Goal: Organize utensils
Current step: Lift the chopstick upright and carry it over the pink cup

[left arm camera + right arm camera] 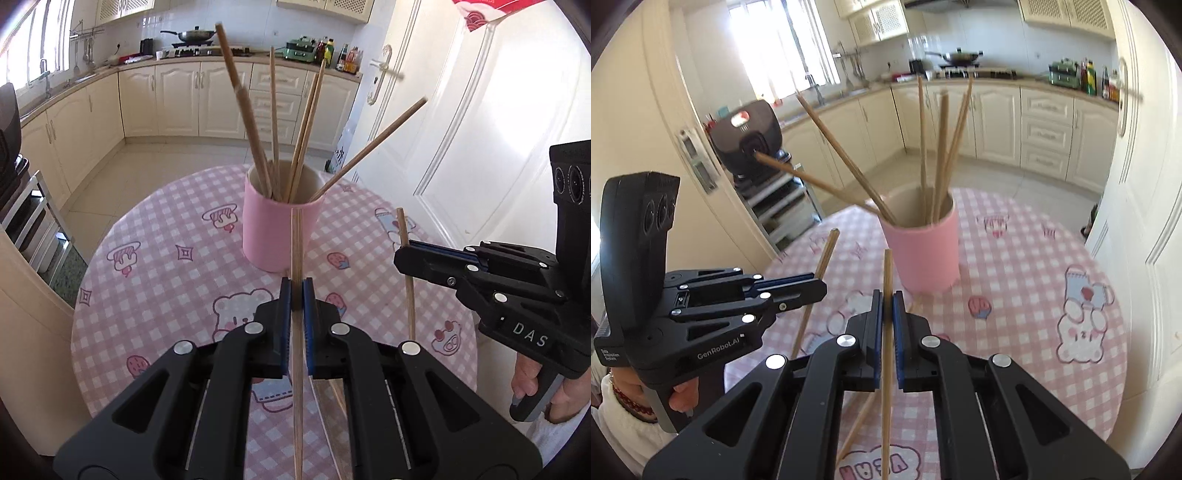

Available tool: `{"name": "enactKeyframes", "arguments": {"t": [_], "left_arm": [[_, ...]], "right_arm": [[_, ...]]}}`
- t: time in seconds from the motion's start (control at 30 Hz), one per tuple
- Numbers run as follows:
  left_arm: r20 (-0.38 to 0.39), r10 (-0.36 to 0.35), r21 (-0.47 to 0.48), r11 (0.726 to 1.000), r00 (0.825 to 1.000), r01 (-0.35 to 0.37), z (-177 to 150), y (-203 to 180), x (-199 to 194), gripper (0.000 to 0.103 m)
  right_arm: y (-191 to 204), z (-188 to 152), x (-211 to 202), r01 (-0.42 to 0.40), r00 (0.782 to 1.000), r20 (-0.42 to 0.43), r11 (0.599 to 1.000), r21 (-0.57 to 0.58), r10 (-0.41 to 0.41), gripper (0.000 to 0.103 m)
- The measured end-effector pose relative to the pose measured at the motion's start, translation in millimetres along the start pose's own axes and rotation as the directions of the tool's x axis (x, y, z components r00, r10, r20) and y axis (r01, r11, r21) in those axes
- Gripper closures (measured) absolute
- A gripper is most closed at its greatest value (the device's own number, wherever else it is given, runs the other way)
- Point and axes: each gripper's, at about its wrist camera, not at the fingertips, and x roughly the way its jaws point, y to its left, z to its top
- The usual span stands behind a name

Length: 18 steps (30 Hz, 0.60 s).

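Note:
A pink cup [273, 229] [923, 254] stands on the round table and holds several wooden chopsticks [258, 147] [938, 155] that fan outward. My left gripper [296, 291] is shut on a chopstick [296, 240] that points up toward the cup, raised above the table. The right wrist view shows this gripper [822, 286] at the left with its chopstick [825, 254]. My right gripper [887, 299] is shut on another chopstick [887, 273], just in front of the cup. In the left wrist view it [402, 254] is at the right, chopstick [405, 236] in its pads. More loose chopsticks [860, 417] [334, 395] lie on the cloth below.
The table [155, 236] [1034, 258] wears a pink checked cloth with cartoon prints. A white door [461, 129] is close on the right. A black appliance on a metal rack [753, 140] stands to the left. Kitchen cabinets [177, 99] line the far wall.

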Motion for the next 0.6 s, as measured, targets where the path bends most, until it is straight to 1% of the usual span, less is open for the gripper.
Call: {"name": "enactKeyframes", "arguments": {"t": [0.13,0.3,0.43,0.53,0.6], "left_arm": [[0.079,-0.017,0.024,1.000,0.997,0.016,10,-14,-34,0.097],[0.165,-0.019,0.032,0.999,0.986,0.014,24,-29,-58,0.097],[0.254,0.009,0.041,0.999,0.967,-0.020,39,-36,-79,0.097],[0.298,0.006,0.024,1.000,0.955,-0.014,51,-36,-88,0.097],[0.336,0.040,0.019,0.999,0.941,-0.049,59,-38,-91,0.097]], "right_arm": [[16,9,-24,0.029,0.996,0.080,0.999,-0.025,-0.027,0.099],[25,20,-43,0.050,0.987,0.155,0.998,-0.049,-0.041,0.099],[28,33,-57,0.078,0.973,0.222,0.996,-0.051,-0.065,0.099],[37,43,-65,0.106,0.959,0.268,0.993,-0.060,-0.086,0.099],[37,51,-69,0.111,0.951,0.295,0.992,-0.060,-0.089,0.099]]}}
